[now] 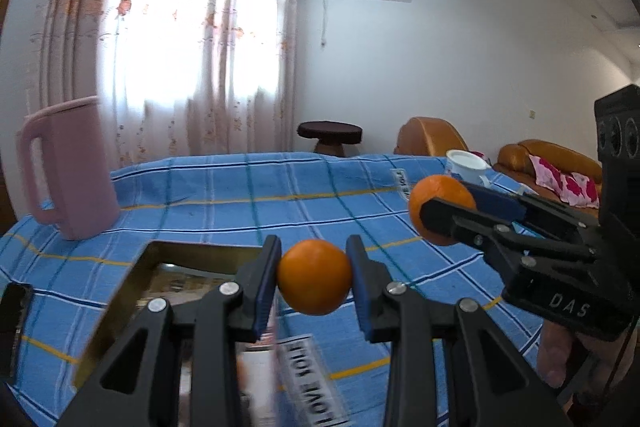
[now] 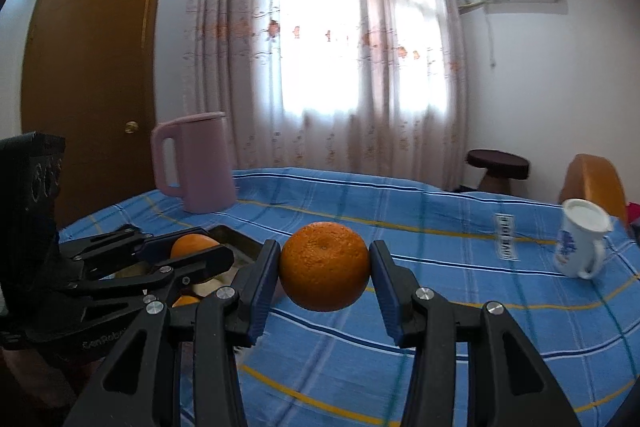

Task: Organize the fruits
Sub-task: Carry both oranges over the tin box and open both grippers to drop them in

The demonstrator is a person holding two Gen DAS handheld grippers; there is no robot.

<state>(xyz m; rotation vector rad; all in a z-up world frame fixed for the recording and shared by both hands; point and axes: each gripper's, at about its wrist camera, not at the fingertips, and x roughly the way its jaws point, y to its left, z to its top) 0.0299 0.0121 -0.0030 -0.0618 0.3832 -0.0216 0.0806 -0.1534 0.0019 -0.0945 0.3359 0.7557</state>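
My left gripper (image 1: 314, 277) is shut on a smooth orange (image 1: 315, 277) and holds it above the blue checked tablecloth (image 1: 240, 195), just right of a brass-rimmed tray (image 1: 138, 267). My right gripper (image 2: 325, 271) is shut on a second, dimpled orange (image 2: 325, 267) held above the cloth. In the left wrist view the right gripper (image 1: 444, 211) and its orange (image 1: 436, 203) show at the right. In the right wrist view the left gripper (image 2: 192, 257) and its orange (image 2: 192, 245) show at the left over the tray (image 2: 236, 237). Another bit of orange (image 2: 186, 301) peeks out below it.
A pink jug (image 1: 66, 167) stands at the table's far left, also in the right wrist view (image 2: 196, 163). A white mug with blue print (image 2: 580, 243) stands at the right, also in the left wrist view (image 1: 466, 167). A white label (image 2: 505, 237) lies on the cloth.
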